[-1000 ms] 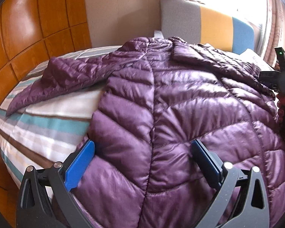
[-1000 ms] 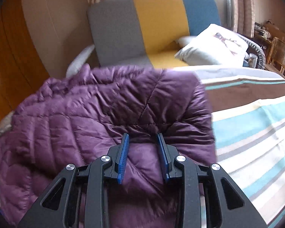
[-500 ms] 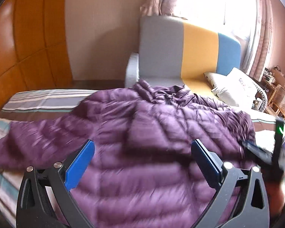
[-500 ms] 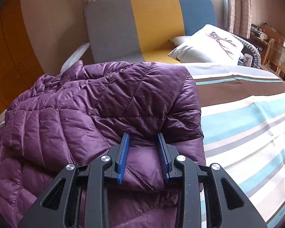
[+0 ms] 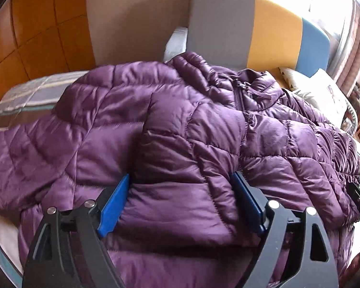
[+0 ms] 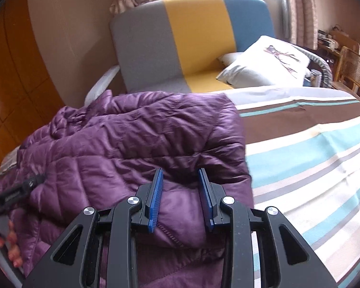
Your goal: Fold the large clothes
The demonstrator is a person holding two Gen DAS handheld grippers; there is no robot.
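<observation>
A purple quilted puffer jacket (image 5: 204, 124) lies spread on the striped bed, its zip collar toward the armchair. My left gripper (image 5: 181, 204) hangs low over the near side. Its jaws are closing, and a thick folded layer of the jacket fills the gap between the blue pads (image 5: 114, 206). On the jacket's (image 6: 132, 144) right edge, my right gripper (image 6: 181, 199) is shut on a bunched fold of fabric. The left gripper's black frame (image 6: 24, 189) and a hand (image 6: 12, 247) show at the left edge of the right wrist view.
A striped bedspread (image 6: 312, 156) stretches to the right of the jacket. Behind the bed stands a grey, yellow and blue armchair (image 6: 192, 36) with a white pillow (image 6: 264, 64). Orange wood panels (image 5: 36, 24) line the left wall. A wicker chair (image 6: 352, 67) is far right.
The left gripper has swept across the jacket from its left side toward the middle, and its jaws have narrowed around a folded layer. The right gripper has kept its hold and place.
</observation>
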